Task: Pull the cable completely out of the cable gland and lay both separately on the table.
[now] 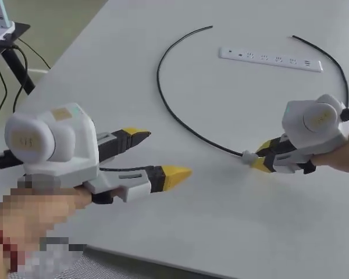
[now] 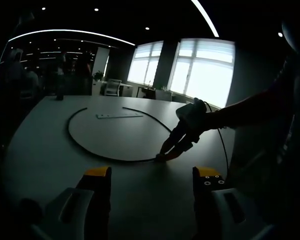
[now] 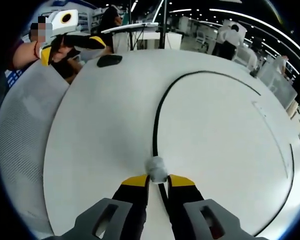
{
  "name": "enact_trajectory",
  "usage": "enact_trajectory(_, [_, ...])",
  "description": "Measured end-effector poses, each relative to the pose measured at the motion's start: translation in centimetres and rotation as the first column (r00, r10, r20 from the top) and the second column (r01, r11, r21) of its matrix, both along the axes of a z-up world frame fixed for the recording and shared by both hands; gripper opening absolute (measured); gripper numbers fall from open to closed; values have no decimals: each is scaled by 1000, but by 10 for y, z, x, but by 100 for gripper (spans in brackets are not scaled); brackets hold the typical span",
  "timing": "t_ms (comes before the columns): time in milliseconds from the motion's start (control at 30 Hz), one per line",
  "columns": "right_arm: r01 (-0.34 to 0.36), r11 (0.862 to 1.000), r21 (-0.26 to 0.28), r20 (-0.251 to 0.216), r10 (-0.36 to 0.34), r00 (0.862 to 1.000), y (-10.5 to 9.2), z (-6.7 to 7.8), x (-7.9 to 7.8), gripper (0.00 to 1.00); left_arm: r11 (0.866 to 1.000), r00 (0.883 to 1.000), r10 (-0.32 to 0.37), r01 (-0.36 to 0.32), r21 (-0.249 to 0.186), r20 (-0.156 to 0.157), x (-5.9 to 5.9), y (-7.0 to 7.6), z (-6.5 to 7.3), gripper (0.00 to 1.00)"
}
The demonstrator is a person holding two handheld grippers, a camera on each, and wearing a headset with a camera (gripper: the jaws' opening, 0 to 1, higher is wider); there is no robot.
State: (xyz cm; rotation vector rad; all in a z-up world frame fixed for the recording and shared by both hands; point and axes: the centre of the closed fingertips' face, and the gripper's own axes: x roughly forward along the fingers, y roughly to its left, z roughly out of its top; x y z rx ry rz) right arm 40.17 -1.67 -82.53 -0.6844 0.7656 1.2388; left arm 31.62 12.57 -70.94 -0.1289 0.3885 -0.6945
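Well, your table (image 1: 221, 221) carries the black cable (image 1: 163, 99) in a wide, loose arc, so it should slide freely. Your left gripper (image 1: 168, 153) hovers empty with its jaws apart, seemingly ready to pull. Your right gripper (image 1: 257, 156) pinches the white cable gland (image 1: 249, 157) low on the table, likely to anchor it.

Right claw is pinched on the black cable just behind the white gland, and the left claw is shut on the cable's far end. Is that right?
Not quite. The left claw is open, clear of the cable and holding nothing, as the left gripper view shows. The right claw is indeed pinched on the cable just behind the white gland.
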Motion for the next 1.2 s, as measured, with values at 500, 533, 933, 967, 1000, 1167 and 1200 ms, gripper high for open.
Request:
enact_trajectory(500, [-15,1000,-18,34,16,999,2,2,1,8,1000,1000,-7,7,7,6,1,-1,1,64])
enact_trajectory(533, [-9,1000,-11,33,9,999,3,3,1,8,1000,1000,-10,10,6,5,1,-1,1,64])
enact_trajectory(933, [83,992,100,78,-91,993,-2,40,0,8,999,999,-40,39,4,19,3,-11,4,59])
enact_trajectory(967, [104,987,119,66,-112,991,-2,44,-2,8,999,999,-42,42,0,24,3,-12,6,58])
enact_trajectory(1000, [106,987,123,71,-115,991,-3,47,-2,8,999,999,-46,46,1,28,3,-13,7,57])
enact_trajectory(1167, [130,978,164,76,-144,987,-2,64,-10,8,998,997,-64,64,1,36,2,-18,11,51])
enact_trajectory(1200, [137,975,174,78,-152,985,-1,69,-12,8,998,997,-64,64,6,45,3,-18,13,50])
